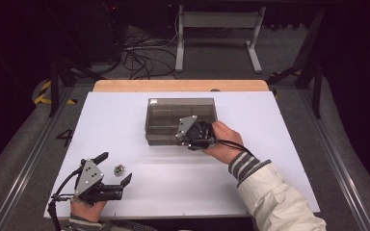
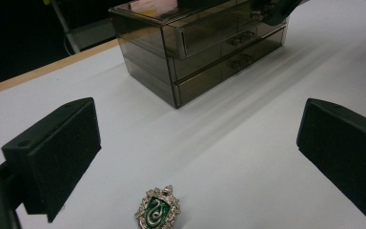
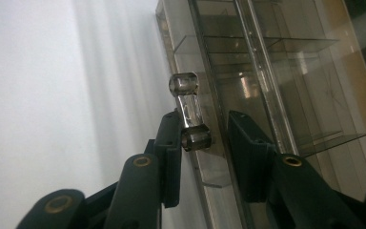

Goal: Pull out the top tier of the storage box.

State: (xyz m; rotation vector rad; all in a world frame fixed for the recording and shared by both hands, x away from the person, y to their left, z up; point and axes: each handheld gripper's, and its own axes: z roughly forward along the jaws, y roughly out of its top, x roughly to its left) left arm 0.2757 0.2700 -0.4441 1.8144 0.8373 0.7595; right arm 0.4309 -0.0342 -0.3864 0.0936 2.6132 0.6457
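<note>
Smoky clear plastic drawer box (image 1: 180,120) sits mid-desk (image 1: 125,120), toward the far edge. Right gripper (image 3: 204,143) at its front: fingers (image 3: 171,148) narrowed around a clear bar handle (image 3: 189,110) of a drawer, one pad against it, the other behind the drawer's front. Left gripper (image 1: 114,168) rests near the desk's near left corner, fingers wide, a green-and-silver crest badge (image 2: 158,210) lying between them, untouched.

Cream jacket sleeve (image 1: 274,192), striped cuff (image 1: 243,163)

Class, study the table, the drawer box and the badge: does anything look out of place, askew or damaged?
Nothing stands out. The drawer box sits square and intact, and the badge lies flat on the table between the open left tongs.
</note>
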